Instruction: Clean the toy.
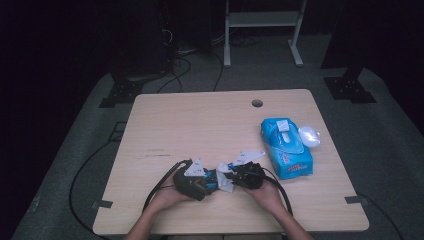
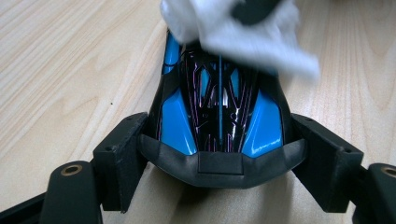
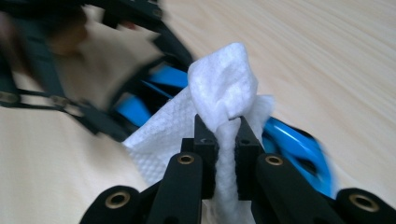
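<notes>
Between my left gripper (image 2: 219,154) fingers sat the blue-and-black toy car (image 2: 219,112), clamped above the worktop (image 2: 70,70). Right gripper (image 3: 224,135) pinched a white wipe (image 3: 224,88) on it; hard rubbing could twist it loose.

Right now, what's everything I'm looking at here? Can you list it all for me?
Table: one, light wood, round hole near its far edge.
Toy car: one, blue and black, near edge of the table, clamped between the left gripper's jaws.
Wipe: one, white, pinched in the right gripper, lying on the car.
Wipes pack: one, blue, right side of the table, lid open.
Metal stand: one, white, on the floor beyond the table.
Cables: several, black, on the floor.
Left gripper: black.
Right gripper: black.
Hands: two, at the near edge.
</notes>
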Demonstrator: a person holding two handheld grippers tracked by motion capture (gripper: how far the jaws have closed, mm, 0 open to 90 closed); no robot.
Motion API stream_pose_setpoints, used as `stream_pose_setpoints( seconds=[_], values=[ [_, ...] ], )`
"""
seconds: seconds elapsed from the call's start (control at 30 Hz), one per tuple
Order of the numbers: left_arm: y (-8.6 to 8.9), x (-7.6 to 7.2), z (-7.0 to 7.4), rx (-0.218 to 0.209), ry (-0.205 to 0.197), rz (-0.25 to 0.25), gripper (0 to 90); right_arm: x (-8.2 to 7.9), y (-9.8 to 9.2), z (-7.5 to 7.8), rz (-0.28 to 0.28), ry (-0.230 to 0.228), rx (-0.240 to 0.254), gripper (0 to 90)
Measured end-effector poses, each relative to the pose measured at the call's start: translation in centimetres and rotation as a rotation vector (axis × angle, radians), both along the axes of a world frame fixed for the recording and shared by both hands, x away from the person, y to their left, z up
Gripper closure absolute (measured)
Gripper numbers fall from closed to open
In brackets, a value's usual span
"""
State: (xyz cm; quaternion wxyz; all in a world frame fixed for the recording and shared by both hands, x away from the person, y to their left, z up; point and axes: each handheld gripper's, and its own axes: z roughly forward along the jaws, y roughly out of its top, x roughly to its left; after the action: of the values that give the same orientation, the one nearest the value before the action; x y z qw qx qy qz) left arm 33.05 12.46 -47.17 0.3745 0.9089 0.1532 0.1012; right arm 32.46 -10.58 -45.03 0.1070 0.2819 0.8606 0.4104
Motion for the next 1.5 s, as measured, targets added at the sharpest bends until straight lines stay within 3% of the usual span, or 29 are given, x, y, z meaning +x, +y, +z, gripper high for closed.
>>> stream_pose_setpoints(
  seconds=[0.03,0.1,0.2,0.23,0.3,0.33,0.37,0.4,0.5,0.53,0.57,0.63,0.67,0.7,0.73,0.77,0.87,0.97,1.0,1.03,1.1,1.2,1.33,1.37,1.4,1.47,1.5],
  values=[
    [0.0,0.0,0.0,0.001,0.000,0.001,24.3,-0.2,0.6,0.0,0.024,0.003,0.012,83.5],
    [0.1,-0.1,0.0,0.001,0.003,0.004,24.3,-0.5,1.4,0.1,0.055,-0.035,-0.023,83.5],
    [0.1,0.0,0.0,0.001,0.000,0.002,24.3,-0.1,0.9,0.2,0.045,-0.010,-0.016,83.6],
    [0.1,0.0,0.0,0.000,0.000,0.000,24.3,0.6,-0.4,0.0,0.015,0.026,0.014,83.6],
    [0.1,0.0,0.0,0.000,-0.001,-0.001,24.3,0.9,-1.5,-0.2,-0.050,-0.034,-0.077,83.6],
    [0.1,0.0,0.0,0.000,-0.001,-0.001,24.3,0.9,-1.5,-0.2,-0.050,-0.034,-0.077,83.6],
    [0.1,0.0,0.0,-0.001,-0.001,-0.001,24.3,1.4,-2.4,-0.5,-0.076,0.011,-0.051,83.6],
    [0.1,0.0,0.0,-0.001,0.000,-0.001,24.3,1.4,-2.4,-0.5,-0.083,0.022,-0.040,83.6],
    [0.1,0.0,0.0,0.000,-0.001,-0.001,24.3,1.0,-1.6,-0.2,-0.059,-0.018,-0.067,83.6],
    [0.1,0.0,0.0,0.002,-0.001,0.000,24.3,0.8,-1.1,0.0,-0.034,-0.043,-0.102,83.5],
    [0.1,0.0,0.0,0.003,-0.002,-0.001,24.3,0.8,-1.2,0.0,-0.027,-0.039,-0.106,83.3],
    [0.1,0.0,0.0,0.000,0.000,-0.002,24.3,1.2,-1.9,0.0,-0.019,0.016,-0.087,79.5],
    [0.1,0.0,0.0,0.000,0.000,-0.002,24.3,1.2,-1.9,0.0,-0.019,0.016,-0.087,79.5],
    [0.1,0.0,0.0,0.000,-0.001,-0.002,24.3,1.3,-2.5,0.0,-0.007,0.047,-0.030,69.3],
    [0.1,0.0,0.0,0.000,-0.001,-0.002,24.3,1.3,-2.5,0.0,-0.007,0.047,-0.030,69.3],
    [0.1,0.1,0.0,-0.002,0.000,-0.004,24.3,1.2,-2.3,0.3,0.013,0.049,0.011,62.3],
    [0.1,0.1,0.0,-0.004,0.000,-0.005,24.3,1.1,-1.7,0.4,0.019,0.046,0.012,58.9],
    [0.0,0.1,0.1,0.011,0.007,-0.005,24.3,1.0,-0.2,0.0,0.027,-0.012,-0.019,69.4],
    [0.0,0.1,0.1,0.011,0.007,-0.005,24.3,1.0,-0.2,0.0,0.027,-0.012,-0.019,69.4],
    [0.2,0.1,0.1,0.005,0.008,-0.004,24.3,1.3,-0.6,-0.1,0.022,0.008,0.017,78.2],
    [0.1,0.1,0.0,0.004,0.006,-0.004,24.3,1.4,-0.9,-0.2,0.023,0.022,0.029,80.2],
    [0.0,0.2,0.1,0.010,0.007,-0.005,24.3,2.0,-2.6,-0.5,-0.065,0.049,0.010,83.4],
    [0.0,0.2,0.1,0.008,0.005,-0.007,24.3,1.2,-1.5,-0.1,-0.019,0.034,0.028,83.7],
    [0.1,0.2,0.1,0.011,0.005,-0.006,24.3,0.8,-0.7,0.0,0.007,0.007,0.010,83.6],
    [0.2,0.2,0.1,0.011,0.003,-0.008,24.3,0.2,0.0,0.1,0.028,-0.061,-0.056,84.3],
    [0.2,0.1,0.1,0.014,0.002,-0.007,24.4,0.3,-0.4,0.1,0.027,-0.036,-0.044,84.5],
    [0.2,0.2,0.1,0.015,0.003,-0.008,24.3,0.9,-1.6,-0.2,-0.010,0.004,-0.040,84.6]
  ],
)
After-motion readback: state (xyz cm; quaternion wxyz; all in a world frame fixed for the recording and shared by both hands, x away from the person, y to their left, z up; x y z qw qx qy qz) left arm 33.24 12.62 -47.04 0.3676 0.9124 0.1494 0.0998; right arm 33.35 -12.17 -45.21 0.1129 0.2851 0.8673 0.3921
